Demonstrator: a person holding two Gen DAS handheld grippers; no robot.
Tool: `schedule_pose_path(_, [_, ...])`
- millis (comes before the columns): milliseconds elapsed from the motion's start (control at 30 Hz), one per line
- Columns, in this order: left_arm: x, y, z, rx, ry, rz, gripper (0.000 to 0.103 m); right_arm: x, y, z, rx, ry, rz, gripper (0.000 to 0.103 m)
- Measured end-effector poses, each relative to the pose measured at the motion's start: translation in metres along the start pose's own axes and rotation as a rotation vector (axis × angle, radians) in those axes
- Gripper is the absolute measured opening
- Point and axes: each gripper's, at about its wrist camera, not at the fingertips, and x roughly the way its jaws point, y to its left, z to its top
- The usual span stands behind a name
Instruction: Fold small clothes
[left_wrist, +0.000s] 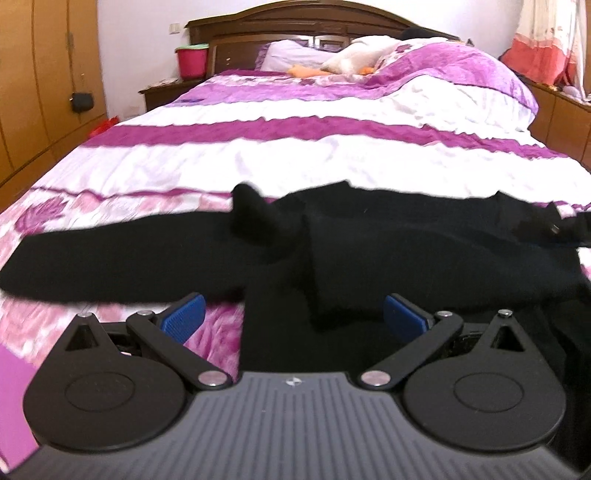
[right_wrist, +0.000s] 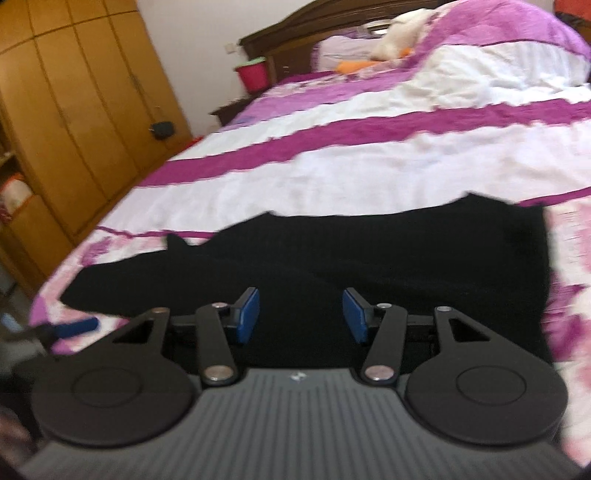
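Currently both my left hand-held gripper (left_wrist: 293, 317) and right hand-held gripper (right_wrist: 301, 314) gape empty; black garment (left_wrist: 369, 240) risks bunching if pinched through doubled layers.

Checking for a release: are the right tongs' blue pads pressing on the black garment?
Apart. In the right wrist view the right tongs stand open over the black garment, and neither blue pad pinches any cloth.
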Motion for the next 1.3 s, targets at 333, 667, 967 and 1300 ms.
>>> schedule_pose_path(333, [0.063,-0.010,0.037,-0.002,0.015,0.024,0.103,-0.010,-0.108,0.013,0.186,-0.078,-0.222,0.054])
schedule_pose_path(667, [0.117,-0.005,0.043,-0.115,0.070,0.006,0.090,0.048,-0.152,0.018,0.159,-0.054,-0.216,0.054])
schedule_pose_path(967, [0.100,-0.017,0.042,-0.033,-0.055,0.053,0.018,0.038,-0.137,0.017,0.031,-0.189,-0.184,0.012])
schedule_pose_path(1300, [0.129,-0.021,0.022,0.093,-0.006,0.186,0.018,0.067,-0.153,0.012,0.036,-0.077,-0.260,0.015])
